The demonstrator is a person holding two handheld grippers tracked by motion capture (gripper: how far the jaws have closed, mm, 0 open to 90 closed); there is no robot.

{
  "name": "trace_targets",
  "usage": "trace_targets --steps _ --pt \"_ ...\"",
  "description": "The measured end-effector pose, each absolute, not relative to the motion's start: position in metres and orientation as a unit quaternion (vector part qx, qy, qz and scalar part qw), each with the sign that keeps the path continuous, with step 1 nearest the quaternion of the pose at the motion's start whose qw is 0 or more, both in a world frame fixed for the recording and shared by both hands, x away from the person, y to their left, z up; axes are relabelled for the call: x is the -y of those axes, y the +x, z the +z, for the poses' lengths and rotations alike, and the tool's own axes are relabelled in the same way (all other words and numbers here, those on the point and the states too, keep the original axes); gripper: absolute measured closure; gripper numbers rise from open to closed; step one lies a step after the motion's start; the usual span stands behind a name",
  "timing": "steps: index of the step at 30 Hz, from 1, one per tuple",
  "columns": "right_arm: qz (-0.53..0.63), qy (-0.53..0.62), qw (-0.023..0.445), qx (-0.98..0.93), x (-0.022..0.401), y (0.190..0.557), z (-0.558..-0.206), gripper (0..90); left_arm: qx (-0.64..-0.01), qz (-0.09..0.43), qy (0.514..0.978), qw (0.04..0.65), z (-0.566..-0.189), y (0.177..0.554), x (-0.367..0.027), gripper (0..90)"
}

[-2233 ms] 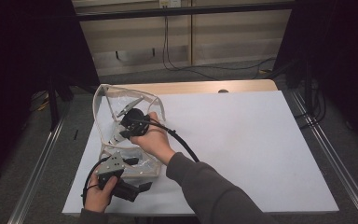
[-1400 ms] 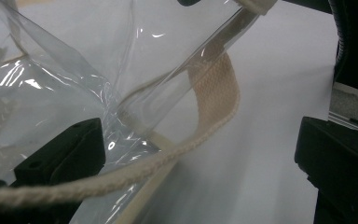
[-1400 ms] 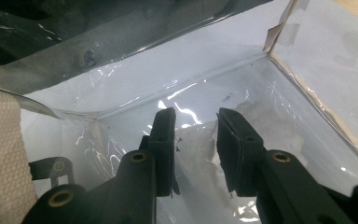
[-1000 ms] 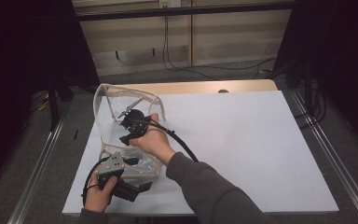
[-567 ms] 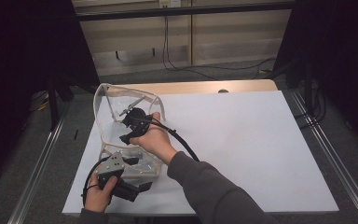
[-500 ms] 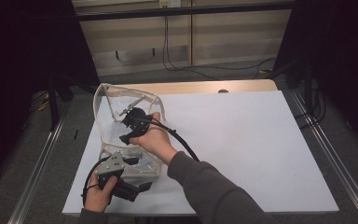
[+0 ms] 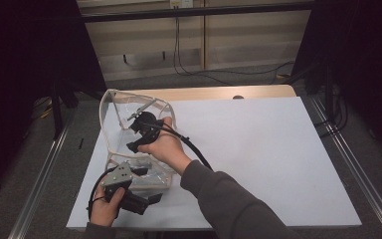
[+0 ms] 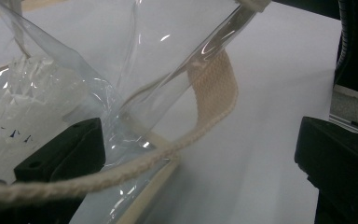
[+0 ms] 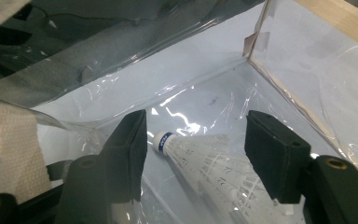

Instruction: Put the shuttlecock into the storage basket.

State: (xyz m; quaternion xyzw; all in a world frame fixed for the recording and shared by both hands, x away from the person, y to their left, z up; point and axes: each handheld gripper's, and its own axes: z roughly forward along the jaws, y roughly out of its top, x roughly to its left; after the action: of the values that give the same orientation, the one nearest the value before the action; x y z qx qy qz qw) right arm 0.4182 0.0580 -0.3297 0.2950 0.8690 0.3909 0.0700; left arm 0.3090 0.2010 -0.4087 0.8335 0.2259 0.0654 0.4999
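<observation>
White board point(image 7: 258, 149) covers most of a wooden table, with a dark floor, metal rails and pale wall panels with hanging cables behind it. At the board's left part stands a clear plastic bag point(image 7: 113, 107) edged with cream webbing, its mouth open upward; all places below are given relative to this bag. Right gripper point(image 7: 140, 130), held in the person's right hand point(image 7: 165, 145), reaches into the bag's mouth from the near right, its black cable trailing back over the grey sleeve. In the right gripper view its two black jaws stand about half apart and have just been opening; between them, on the bag's clear floor, lies a white feather shuttlecock point(image 9: 205, 161) with its blue-banded cork end pointing away from the camera. Neither pad presses on the shuttlecock, so it lies loose inside the bag. Left gripper point(image 7: 142, 172), held in the left hand point(image 7: 104, 206) at the bag's near edge, points its jaws at the bag's lower wall. In the left gripper view these jaws stand wide apart, with the clear wall of the bag point(image 8: 135, 93), a cream cord point(image 8: 121, 170) and a band of webbing strap point(image 8: 216, 88) between them; whether either pad presses on the plastic cannot be told. Through that wall, a white feathered shape point(image 8: 23, 102) shows at the left.
</observation>
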Motion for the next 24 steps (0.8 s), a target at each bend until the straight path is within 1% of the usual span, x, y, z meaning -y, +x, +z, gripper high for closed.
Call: trace_targets --steps 5,10,12,19,24 --pt "0.394 0.292 0.07 -0.869 -0.055 0.416 -0.325 38.4 -0.226 0.065 0.834 0.499 -0.409 0.309 -0.201 1.7" --pt "0.394 0.29 0.074 -0.869 -0.052 0.414 -0.32 34.9 -0.226 0.063 0.836 0.496 -0.409 0.309 -0.201 1.7" --pt "0.394 0.291 0.075 -0.869 -0.051 0.413 -0.318 31.6 -0.226 0.063 0.837 0.495 -0.41 0.309 -0.201 1.7" --pt "0.401 0.293 0.077 -0.865 -0.043 0.413 -0.31 29.1 -0.227 0.062 0.836 0.496 -0.41 0.309 -0.201 1.7" --pt "0.401 0.291 0.074 -0.866 -0.04 0.411 -0.307 23.8 -0.226 0.061 0.836 0.496 -0.41 0.309 -0.201 1.7"
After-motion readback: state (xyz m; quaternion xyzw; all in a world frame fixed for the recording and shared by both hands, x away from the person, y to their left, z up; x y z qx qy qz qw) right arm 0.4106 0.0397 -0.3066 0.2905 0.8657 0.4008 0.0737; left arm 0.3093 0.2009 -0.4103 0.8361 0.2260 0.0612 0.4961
